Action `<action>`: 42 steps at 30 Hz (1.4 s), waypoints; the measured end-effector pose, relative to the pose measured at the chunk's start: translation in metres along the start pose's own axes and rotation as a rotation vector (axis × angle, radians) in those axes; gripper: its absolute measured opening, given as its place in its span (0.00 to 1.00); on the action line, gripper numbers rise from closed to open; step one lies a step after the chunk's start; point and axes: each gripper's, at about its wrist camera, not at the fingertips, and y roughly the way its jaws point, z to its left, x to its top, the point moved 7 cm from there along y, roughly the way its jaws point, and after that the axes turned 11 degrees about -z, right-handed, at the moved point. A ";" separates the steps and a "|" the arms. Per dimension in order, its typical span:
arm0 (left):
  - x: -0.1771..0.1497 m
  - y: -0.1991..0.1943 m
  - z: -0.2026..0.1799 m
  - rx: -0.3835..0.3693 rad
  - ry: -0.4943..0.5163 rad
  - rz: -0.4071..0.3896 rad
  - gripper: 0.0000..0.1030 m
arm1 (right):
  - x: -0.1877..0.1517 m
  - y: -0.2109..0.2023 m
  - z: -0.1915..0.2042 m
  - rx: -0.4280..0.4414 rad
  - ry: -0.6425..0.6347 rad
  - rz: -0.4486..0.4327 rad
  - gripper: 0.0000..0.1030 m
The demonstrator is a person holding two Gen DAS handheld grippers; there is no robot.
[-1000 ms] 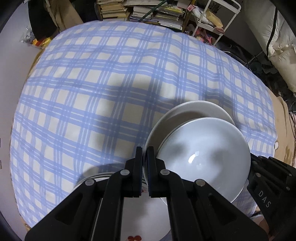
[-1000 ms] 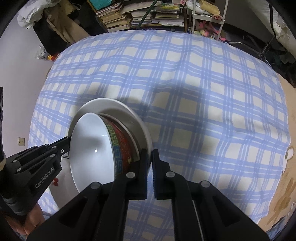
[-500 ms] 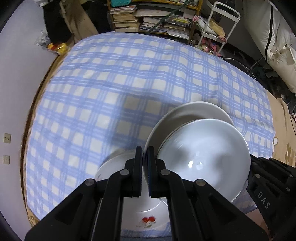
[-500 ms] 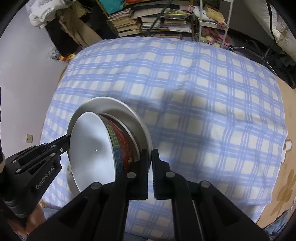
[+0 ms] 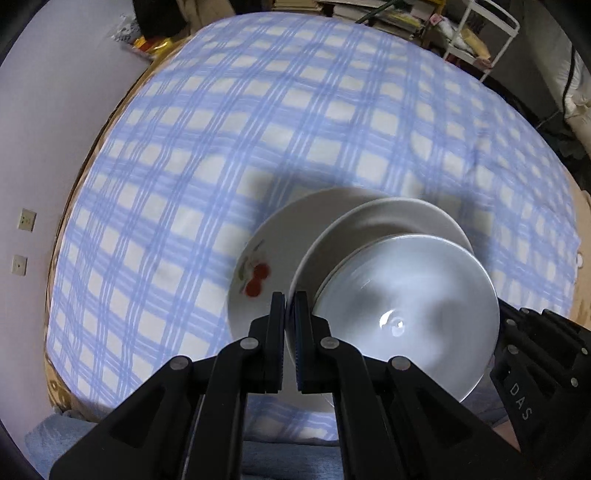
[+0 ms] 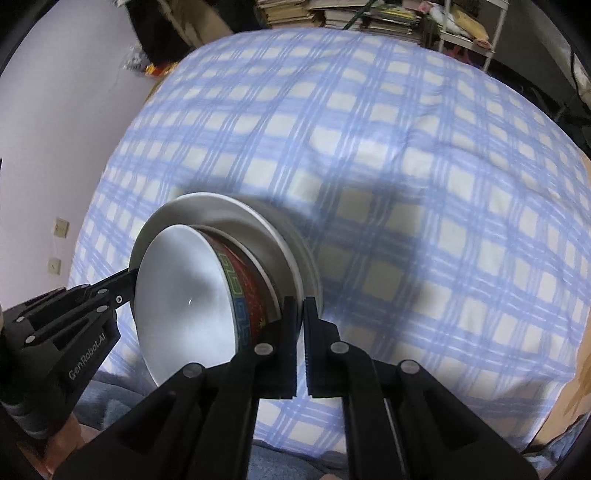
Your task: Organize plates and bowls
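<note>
Two plates, one bowl (image 5: pixel 406 306): both tongs, left (image 5: pixel 290 325) and right (image 6: pixel 299 332), clamp the upper plate (image 5: pixel 388 221) over the cherry plate (image 5: pixel 258 266) near the bench's (image 5: pixel 221 147) front edge.

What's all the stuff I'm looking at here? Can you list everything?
Plain plate: one, white, held up by both grippers, carrying the bowl.
Bowl: one, white inside, red patterned outside, on the plain plate.
Cherry plate: one, white with red cherries, on the tablecloth beneath.
Tablecloth: one, blue-and-cream check, covering the table.
Books: stacks, mixed colours, beyond the table.
Left gripper: black, shut on the plain plate's rim.
Right gripper: black, shut on the opposite rim.
</note>
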 end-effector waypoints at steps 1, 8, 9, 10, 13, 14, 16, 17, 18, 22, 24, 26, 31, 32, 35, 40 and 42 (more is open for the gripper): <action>-0.003 0.002 0.002 0.000 -0.001 -0.005 0.02 | -0.001 0.004 0.002 -0.001 -0.013 -0.010 0.07; -0.006 -0.001 0.002 0.017 -0.040 -0.048 0.03 | 0.005 0.008 0.001 0.021 -0.014 -0.022 0.07; -0.007 -0.002 0.002 0.031 -0.030 -0.056 0.06 | 0.004 0.008 0.002 0.021 -0.015 -0.021 0.07; -0.008 -0.003 0.002 0.037 -0.028 -0.063 0.08 | 0.005 0.008 0.003 0.023 -0.022 -0.016 0.07; -0.008 -0.005 0.007 0.040 -0.042 -0.065 0.15 | 0.006 0.007 0.003 0.027 -0.026 -0.008 0.07; -0.008 -0.007 0.010 0.034 -0.051 -0.069 0.16 | 0.006 0.006 0.002 0.030 -0.024 -0.006 0.07; -0.007 -0.012 0.012 0.015 -0.062 -0.082 0.19 | 0.007 0.001 0.001 0.032 -0.020 -0.007 0.07; -0.006 -0.016 0.013 0.012 -0.061 -0.092 0.19 | 0.008 -0.002 0.000 0.025 -0.026 -0.016 0.07; -0.006 -0.019 0.013 0.019 -0.057 -0.102 0.19 | 0.010 -0.006 -0.001 0.019 -0.035 -0.030 0.07; -0.005 -0.042 0.014 0.088 -0.001 -0.193 0.27 | 0.013 -0.024 -0.002 0.027 -0.051 -0.062 0.15; -0.006 -0.055 0.016 0.130 0.015 -0.233 0.34 | 0.013 -0.033 -0.004 0.026 -0.051 -0.084 0.30; -0.009 -0.071 0.017 0.195 0.043 -0.280 0.48 | 0.016 -0.049 -0.005 0.025 -0.057 -0.137 0.48; -0.014 -0.114 0.017 0.237 0.045 -0.414 0.71 | 0.020 -0.091 -0.002 -0.057 -0.178 -0.291 0.67; -0.015 -0.122 0.018 0.243 0.042 -0.437 0.74 | 0.019 -0.097 -0.001 -0.053 -0.186 -0.310 0.70; -0.022 -0.148 0.021 0.258 0.028 -0.517 0.82 | 0.019 -0.122 -0.004 -0.040 -0.189 -0.380 0.82; -0.039 -0.175 0.024 0.270 -0.002 -0.599 0.89 | 0.012 -0.159 -0.007 -0.019 -0.201 -0.497 0.90; -0.047 -0.181 0.024 0.259 -0.013 -0.617 0.90 | 0.006 -0.170 -0.007 -0.035 -0.224 -0.532 0.90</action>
